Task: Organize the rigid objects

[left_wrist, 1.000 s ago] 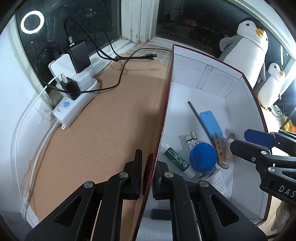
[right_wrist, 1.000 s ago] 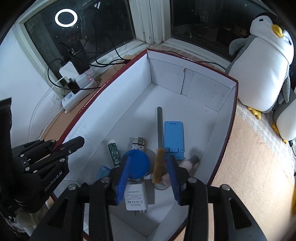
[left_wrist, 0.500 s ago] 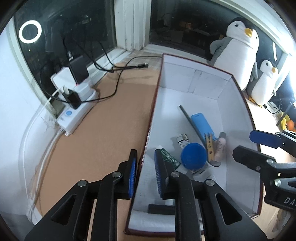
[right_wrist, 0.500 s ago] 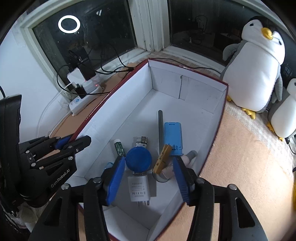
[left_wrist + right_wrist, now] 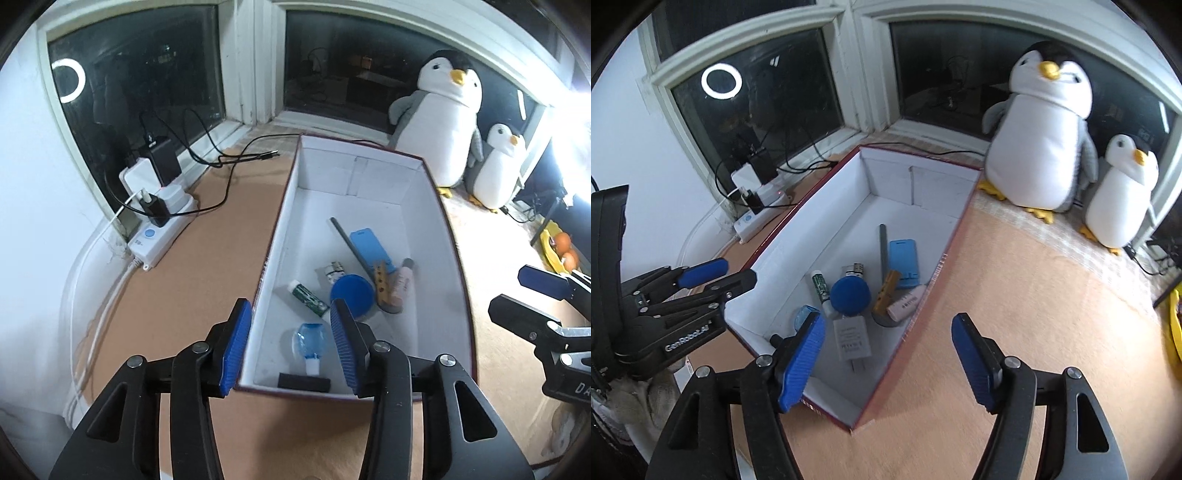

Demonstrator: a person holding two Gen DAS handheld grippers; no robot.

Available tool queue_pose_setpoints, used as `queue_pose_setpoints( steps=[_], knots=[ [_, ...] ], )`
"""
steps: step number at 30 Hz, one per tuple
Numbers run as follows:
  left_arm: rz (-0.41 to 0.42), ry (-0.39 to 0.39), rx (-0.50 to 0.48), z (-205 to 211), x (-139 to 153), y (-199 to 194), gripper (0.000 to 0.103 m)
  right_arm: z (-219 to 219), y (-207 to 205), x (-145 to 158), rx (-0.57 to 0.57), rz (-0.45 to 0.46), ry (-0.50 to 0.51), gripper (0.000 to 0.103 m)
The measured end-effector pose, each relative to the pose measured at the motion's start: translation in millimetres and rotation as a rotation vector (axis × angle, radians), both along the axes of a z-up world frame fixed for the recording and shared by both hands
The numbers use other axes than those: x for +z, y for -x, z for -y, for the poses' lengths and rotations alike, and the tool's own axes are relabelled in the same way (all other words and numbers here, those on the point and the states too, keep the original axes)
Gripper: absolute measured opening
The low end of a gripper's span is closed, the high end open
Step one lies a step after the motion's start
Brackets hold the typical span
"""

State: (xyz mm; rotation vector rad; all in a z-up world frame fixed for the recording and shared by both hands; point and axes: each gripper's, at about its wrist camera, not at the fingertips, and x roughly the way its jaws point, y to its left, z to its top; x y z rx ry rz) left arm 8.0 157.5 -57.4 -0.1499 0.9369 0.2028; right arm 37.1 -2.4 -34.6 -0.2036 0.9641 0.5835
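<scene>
A: Box [image 5: 454,258] on table [image 5: 184,280], long axis running away from both cameras. Contents?

B: Clustered at near end: blue cap [image 5: 849,295], white charger [image 5: 851,338] just below it, green tube [image 5: 819,286] to its left, clothespin [image 5: 886,290] to its right, partly over a pink tube [image 5: 905,303]. Grey rod [image 5: 884,245] and blue holder [image 5: 904,262] lie side by side further in. Clear blue piece [image 5: 310,341] and a black block [image 5: 303,382] sit by the near wall; what the block is, I cannot tell.

A: Left gripper [image 5: 291,347]?

B: Above the box's near left corner. Fingers part open, just been opening, nothing between the pads; left pad [image 5: 236,350] outside the wall, right one over the interior.

A: Right gripper [image 5: 888,363]?

B: Wider apart, also just been opening, empty. It straddles the near right wall, left finger [image 5: 801,363] over the box, right finger over bare table.

A: Surroundings?

B: Power strip [image 5: 162,229] by the window; two penguins [image 5: 1041,136] beyond the far end.
</scene>
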Motion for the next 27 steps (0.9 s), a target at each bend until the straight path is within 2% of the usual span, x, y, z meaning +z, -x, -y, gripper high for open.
queue_pose_setpoints(
  steps=[2, 5, 11, 16, 27],
  knots=[
    [0.007, 0.004, -0.010, 6.2, 5.4, 6.5, 0.044, 9.8, 7.2, 3.3, -0.019, 0.017, -0.001, 0.069],
    [0.018, 0.009, -0.027, 15.3, 13.1, 15.5, 0.054, 21.4, 17.2, 7.2, -0.047, 0.039, 0.005, 0.069],
    [0.045, 0.001, -0.043, 27.5, 27.7, 29.1, 0.055, 46.1, 36.7, 19.0, -0.098, 0.087, 0.004, 0.072],
    [0.068, -0.006, -0.044, 33.1, 37.5, 38.0, 0.062, 58.7, 50.4, 24.1, -0.124, 0.111, 0.003, 0.074],
    [0.089, -0.020, -0.062, 42.8, 46.1, 45.0, 0.062, 67.2, 59.7, 34.8, -0.143, 0.149, -0.001, 0.074]
  ],
)
